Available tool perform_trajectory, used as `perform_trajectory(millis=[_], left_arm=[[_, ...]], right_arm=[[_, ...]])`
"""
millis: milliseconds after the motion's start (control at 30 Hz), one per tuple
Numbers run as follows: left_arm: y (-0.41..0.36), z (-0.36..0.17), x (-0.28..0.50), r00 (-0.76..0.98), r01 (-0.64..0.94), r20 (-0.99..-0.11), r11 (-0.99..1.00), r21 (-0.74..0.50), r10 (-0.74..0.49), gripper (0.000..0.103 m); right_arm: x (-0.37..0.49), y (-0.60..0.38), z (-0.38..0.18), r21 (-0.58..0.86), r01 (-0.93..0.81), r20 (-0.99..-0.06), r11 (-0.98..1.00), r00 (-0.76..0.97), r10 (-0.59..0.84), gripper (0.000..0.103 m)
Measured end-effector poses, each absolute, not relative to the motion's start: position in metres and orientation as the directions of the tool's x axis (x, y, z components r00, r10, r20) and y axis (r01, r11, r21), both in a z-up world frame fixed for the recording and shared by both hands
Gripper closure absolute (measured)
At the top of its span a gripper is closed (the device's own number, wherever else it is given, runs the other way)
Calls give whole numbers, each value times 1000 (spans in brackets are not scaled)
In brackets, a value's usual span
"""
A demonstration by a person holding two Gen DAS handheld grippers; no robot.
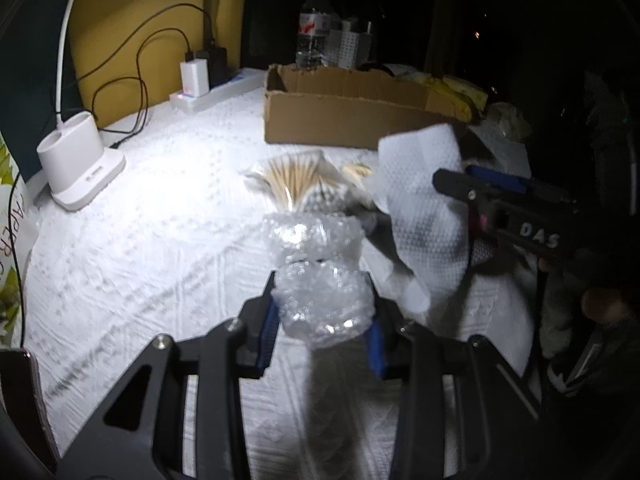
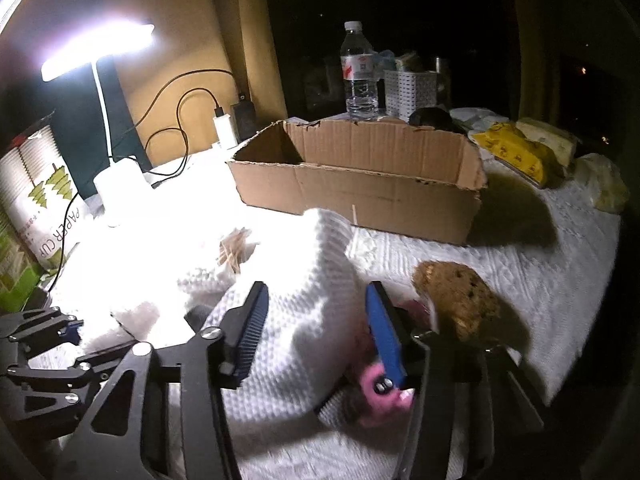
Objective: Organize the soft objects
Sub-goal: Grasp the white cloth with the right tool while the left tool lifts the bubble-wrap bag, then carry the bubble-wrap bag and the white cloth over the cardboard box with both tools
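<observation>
Bubble wrap (image 1: 320,276), light and squashy, is sitting clamped in our left gripper (image 1: 322,320) above the white cloth (image 1: 160,220), while we are judging the limp paper towel (image 2: 304,292) between our right gripper's (image 2: 316,320) parted jaws best taken mid-sheet.

White letters "DAS" stand on the black body of the right gripper (image 1: 480,190), at the right of the left wrist view. "PAPER CUP" runs along a pack of paper cups (image 2: 38,204) at the far left, beside green tree shapes.
</observation>
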State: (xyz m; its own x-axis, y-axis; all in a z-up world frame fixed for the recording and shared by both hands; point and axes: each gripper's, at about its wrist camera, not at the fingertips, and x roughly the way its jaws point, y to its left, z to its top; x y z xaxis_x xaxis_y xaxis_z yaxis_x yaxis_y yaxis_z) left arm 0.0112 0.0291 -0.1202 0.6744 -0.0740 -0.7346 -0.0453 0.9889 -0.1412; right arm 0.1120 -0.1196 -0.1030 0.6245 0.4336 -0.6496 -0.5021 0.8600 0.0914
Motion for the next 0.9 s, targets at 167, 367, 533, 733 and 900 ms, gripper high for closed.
perform_trajectory(millis=[167, 367, 533, 733, 900], left_arm=[[37, -107, 20, 695, -41, -714, 988, -148, -78, 65], [39, -93, 35, 713, -35, -697, 988, -151, -81, 65], [39, -80, 49, 729, -25, -679, 989, -144, -81, 65], [40, -64, 69, 750, -16, -656, 989, -144, -83, 65], [37, -52, 88, 767, 1, -635, 991, -136, -87, 65]], right_arm=[[115, -114, -97, 106, -536, -641, 837, 607, 470, 97], [113, -116, -80, 86, -550, -617, 831, 625, 478, 100], [114, -126, -56, 98, -547, -585, 831, 644, 493, 100], [123, -139, -24, 91, -546, -537, 833, 678, 503, 100], [137, -146, -8, 80, -539, -515, 838, 698, 498, 100]])
